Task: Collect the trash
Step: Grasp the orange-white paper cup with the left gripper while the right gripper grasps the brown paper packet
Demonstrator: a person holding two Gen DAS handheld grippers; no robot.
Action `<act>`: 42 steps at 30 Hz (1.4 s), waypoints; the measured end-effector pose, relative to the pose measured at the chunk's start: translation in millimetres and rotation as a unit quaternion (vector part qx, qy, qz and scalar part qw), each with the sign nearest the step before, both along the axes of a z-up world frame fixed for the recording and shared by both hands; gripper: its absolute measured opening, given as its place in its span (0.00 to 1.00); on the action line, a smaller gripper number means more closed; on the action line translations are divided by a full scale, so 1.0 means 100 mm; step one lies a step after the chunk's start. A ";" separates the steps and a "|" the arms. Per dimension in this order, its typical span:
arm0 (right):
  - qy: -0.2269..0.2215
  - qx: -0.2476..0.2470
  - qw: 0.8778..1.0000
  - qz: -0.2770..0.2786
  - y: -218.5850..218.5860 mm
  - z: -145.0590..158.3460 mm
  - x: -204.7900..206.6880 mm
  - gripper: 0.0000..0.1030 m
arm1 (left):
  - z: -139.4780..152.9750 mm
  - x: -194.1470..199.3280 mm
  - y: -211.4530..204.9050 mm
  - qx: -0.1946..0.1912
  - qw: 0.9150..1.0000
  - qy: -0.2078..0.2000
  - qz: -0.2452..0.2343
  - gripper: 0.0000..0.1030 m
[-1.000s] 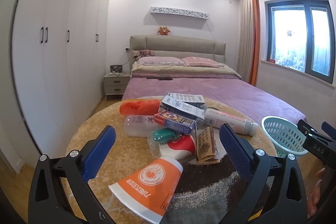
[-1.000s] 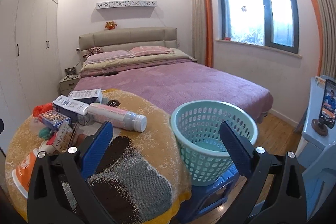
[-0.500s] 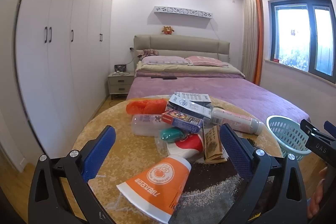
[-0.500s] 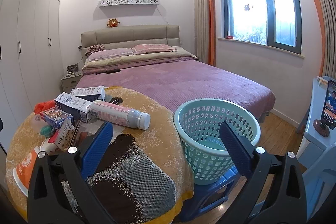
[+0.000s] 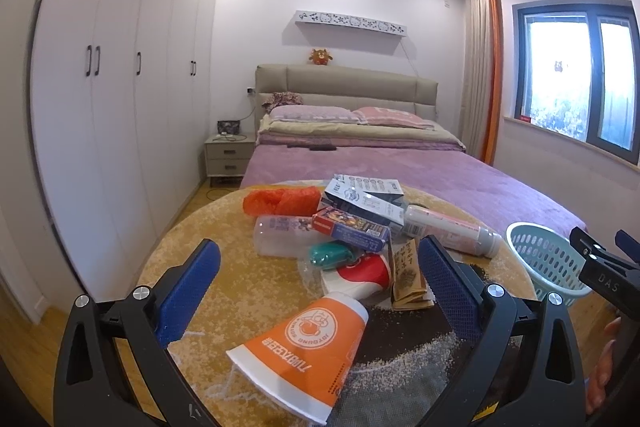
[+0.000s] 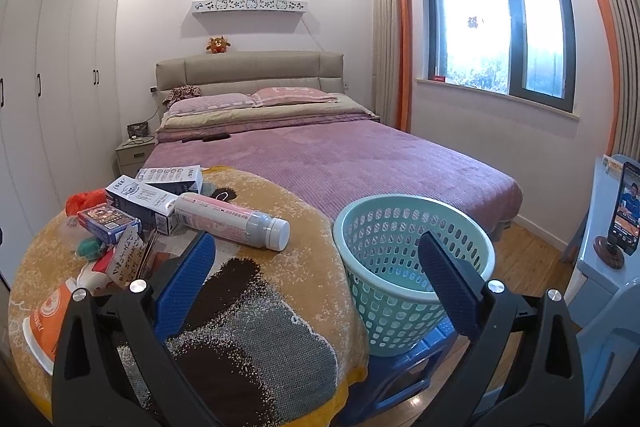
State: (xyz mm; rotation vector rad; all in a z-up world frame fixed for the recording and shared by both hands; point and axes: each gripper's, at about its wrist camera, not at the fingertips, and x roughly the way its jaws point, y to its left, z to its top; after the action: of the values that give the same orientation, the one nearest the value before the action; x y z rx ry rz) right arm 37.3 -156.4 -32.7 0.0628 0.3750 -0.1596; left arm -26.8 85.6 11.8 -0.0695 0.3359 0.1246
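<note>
Orange cup [image 5: 304,343] reads "JOYOUNG", apparently.

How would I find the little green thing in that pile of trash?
Start at the round table with the yellow cloth, in front of the bed. In the middle of the trash pile, the green thing lies just below the small red and blue box. It is the only teal, rounded lump there.
</note>
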 end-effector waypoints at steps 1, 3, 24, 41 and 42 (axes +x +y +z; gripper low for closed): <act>0.001 0.000 1.000 0.000 0.00 0.00 0.00 0.94 | 0.00 0.00 0.01 0.000 1.000 0.000 0.000 0.93; 0.002 -0.002 1.000 0.000 0.02 -0.01 0.01 0.94 | 0.00 0.00 0.01 -0.001 1.000 0.001 -0.002 0.93; 0.015 -0.024 0.997 0.071 0.44 -0.13 0.17 0.86 | -0.63 0.31 0.66 -0.068 0.986 0.133 -0.080 0.93; 0.087 0.016 0.980 0.177 1.03 -0.31 0.57 0.85 | -1.07 0.45 0.47 -0.113 0.970 0.175 -0.123 0.71; 0.094 0.021 0.978 0.185 1.08 -0.32 0.61 0.85 | -1.05 0.42 0.48 -0.117 0.971 0.168 -0.127 0.65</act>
State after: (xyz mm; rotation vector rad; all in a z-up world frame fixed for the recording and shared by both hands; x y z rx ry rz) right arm 98.0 -48.6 -65.2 0.0181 0.5722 0.2121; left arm 14.8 133.4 -93.6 -0.2388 0.6949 -0.1599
